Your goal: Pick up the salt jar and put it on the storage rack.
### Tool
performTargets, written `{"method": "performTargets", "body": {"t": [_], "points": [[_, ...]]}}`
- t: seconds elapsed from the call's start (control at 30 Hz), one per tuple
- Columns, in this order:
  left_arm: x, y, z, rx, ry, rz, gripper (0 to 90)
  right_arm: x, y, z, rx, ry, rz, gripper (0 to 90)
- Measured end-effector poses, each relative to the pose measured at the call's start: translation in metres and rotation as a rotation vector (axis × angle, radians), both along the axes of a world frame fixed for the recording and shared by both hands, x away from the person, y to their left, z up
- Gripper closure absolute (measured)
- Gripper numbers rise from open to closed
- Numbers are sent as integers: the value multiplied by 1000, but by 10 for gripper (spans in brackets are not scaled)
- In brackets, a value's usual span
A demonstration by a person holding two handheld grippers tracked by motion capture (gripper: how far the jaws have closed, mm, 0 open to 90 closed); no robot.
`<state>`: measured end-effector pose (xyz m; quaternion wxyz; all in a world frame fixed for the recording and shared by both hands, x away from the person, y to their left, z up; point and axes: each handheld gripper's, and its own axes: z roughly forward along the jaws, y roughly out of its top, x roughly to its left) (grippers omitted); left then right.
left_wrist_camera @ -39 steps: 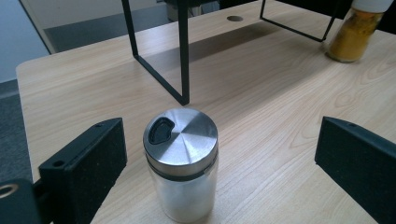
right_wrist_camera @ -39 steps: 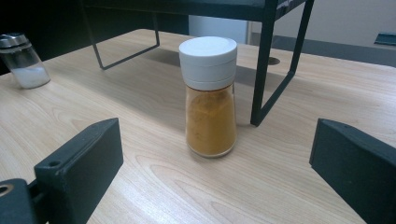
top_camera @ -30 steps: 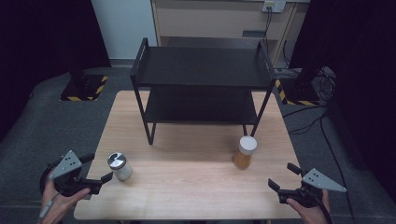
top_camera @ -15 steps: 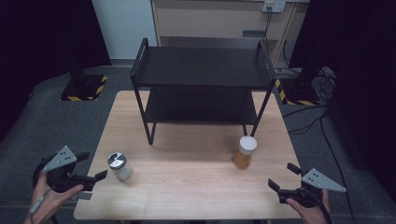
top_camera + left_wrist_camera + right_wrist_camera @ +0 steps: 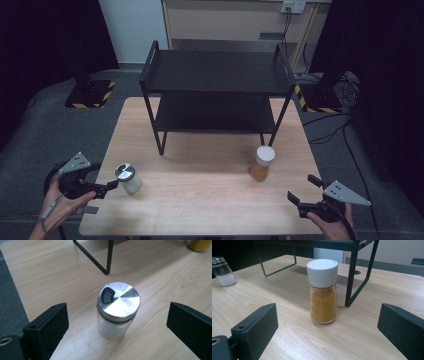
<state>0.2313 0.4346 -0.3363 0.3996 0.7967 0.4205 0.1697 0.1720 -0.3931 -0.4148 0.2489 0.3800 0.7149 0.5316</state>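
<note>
Now, left tool (image 5: 107, 186): jaws spread wide, gripping nothing, hovering just left of the salt jar, at the counter's near-left edge.
Salt jar (image 5: 117, 311): upright, long axis vertical, standing on the counter (image 5: 210, 200) in front of the black rack's left leg; white grains fill the lower part.
Salt jar lid: brushed steel, with a black pour tab near its rim on the side toward the rack; no writing readable.
Right tool (image 5: 303, 191): jaws wide apart, empty, near the counter's front-right corner, short of the spice jar.
Spice jar (image 5: 323, 292): upright, white cap, orange-brown powder, just in front of the black rack's (image 5: 215, 90) right leg; no label readable.
Gap: both jars stand free, touched by neither tool.
</note>
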Motion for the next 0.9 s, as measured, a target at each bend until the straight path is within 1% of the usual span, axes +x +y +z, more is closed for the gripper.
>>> {"method": "performTargets", "body": {"t": [0.13, 0.2, 0.37, 0.4, 0.5, 0.57, 0.67, 0.8, 0.83, 0.87, 0.9], "points": [[9, -3, -6, 0, 16, -10, 41, -1, 0, 0, 1, -1, -3, 34], [14, -6, -9, 8, 25, -18, 50, -1, 0, 0, 1, -1, -5, 35], [26, -10, -17, 9, 32, -31, 66, -1, 0, 0, -2, -1, -6, 36], [30, -12, -19, 16, 38, -34, 78, -2, 1, 0, -2, 0, -9, 37], [34, -12, -23, 7, 43, -34, 82, -2, 0, 0, -2, 0, -9, 37], [38, -16, -26, 19, 54, -40, 89, -2, 0, 0, -2, 0, -8, 37], [41, -19, -29, 25, 60, -45, 97, -2, 0, 0, -3, 2, -9, 37], [43, -22, -32, 25, 59, -49, 102, -2, 1, 0, -4, 1, -10, 37], [44, -22, -33, 24, 54, -48, 114, -2, 1, 0, -4, 1, -10, 37], [46, -21, -35, 6, 57, -44, 137, -2, 0, 0, -3, 0, -11, 37], [46, -21, -35, 6, 57, -44, 155, -2, 0, 0, -3, 0, -11, 37]]}}
